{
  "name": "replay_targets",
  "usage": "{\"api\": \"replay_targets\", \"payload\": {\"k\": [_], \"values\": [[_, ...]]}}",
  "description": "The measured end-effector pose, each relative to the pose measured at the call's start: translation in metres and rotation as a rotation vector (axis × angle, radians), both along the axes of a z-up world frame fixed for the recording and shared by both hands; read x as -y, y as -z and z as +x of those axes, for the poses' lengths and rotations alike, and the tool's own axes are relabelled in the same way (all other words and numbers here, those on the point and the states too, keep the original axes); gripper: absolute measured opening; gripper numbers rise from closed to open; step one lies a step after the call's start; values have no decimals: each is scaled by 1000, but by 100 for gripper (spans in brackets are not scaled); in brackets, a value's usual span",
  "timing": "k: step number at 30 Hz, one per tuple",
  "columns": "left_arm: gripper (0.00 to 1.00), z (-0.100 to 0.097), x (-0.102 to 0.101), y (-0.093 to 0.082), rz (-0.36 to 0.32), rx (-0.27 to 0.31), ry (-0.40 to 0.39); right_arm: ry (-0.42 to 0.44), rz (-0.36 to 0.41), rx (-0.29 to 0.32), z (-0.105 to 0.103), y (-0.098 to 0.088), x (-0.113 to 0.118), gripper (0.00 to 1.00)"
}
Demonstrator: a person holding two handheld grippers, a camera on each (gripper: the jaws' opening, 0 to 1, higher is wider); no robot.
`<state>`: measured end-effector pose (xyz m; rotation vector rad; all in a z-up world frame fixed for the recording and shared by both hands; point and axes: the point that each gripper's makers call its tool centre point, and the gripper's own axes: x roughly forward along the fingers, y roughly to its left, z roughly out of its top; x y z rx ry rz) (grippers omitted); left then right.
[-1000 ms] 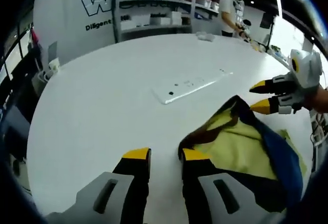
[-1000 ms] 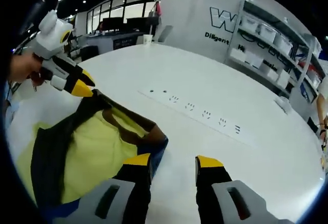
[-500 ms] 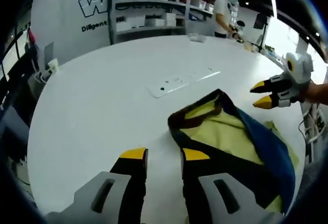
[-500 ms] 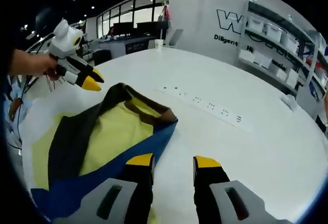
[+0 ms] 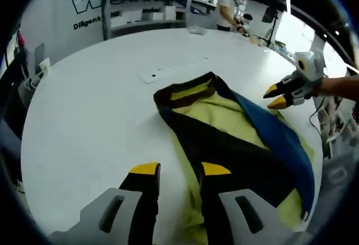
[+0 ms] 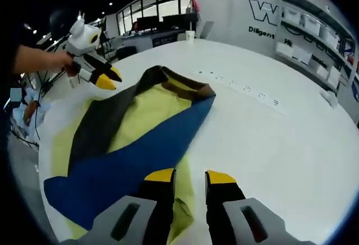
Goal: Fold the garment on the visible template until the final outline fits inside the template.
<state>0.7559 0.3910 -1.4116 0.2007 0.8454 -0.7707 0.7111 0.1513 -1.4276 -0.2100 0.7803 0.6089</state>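
Garment (image 6: 140, 127) now more spread on the white table (image 6: 269, 138), over the yellow template (image 6: 63, 144).
Compared with a second ago it lies flatter and longer. Left gripper (image 5: 178, 170) and right gripper (image 6: 183, 174) both hold nothing, jaws narrowly apart; folding is not yet done.

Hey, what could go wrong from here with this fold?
The yellow, black and blue garment lies near the round white table's edge, so it may slide off. Both the left gripper and right gripper hold nothing; a one-sided grab might bunch the fabric.
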Motion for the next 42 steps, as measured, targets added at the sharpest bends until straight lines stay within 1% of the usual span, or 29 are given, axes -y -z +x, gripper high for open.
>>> {"api": "replay_targets", "payload": {"k": [2, 11, 14, 17, 21, 25, 29, 36, 37, 42], "values": [[23, -6, -1, 2, -8, -21, 0, -6, 3, -4, -2, 1, -2, 14], [23, -22, -5, 7, 1, -58, 20, -23, -9, -19, -12, 5, -1, 13], [19, -31, -4, 11, 0, -98, 34, -28, -12, -29, -16, 7, 0, 12], [17, -34, -5, 13, 15, -100, 51, -25, -7, -39, -19, 8, 0, 12], [16, -37, -5, 15, 25, -105, 60, -29, -11, -45, -23, 10, 2, 11], [15, -38, -6, 15, 31, -104, 62, -29, -18, -44, -24, 10, 4, 9], [11, -40, -7, 18, 46, -105, 69, -37, -42, -37, -24, 10, 7, 0], [4, -43, -6, 21, 61, -107, 75, -22, -46, -40, -22, 9, 10, 0], [1, -43, -6, 22, 66, -110, 76, -20, -48, -41, -22, 8, 11, 0], [0, -43, -8, 20, 62, -126, 50, -3, -59, -33, -19, 5, 18, 0]]}}
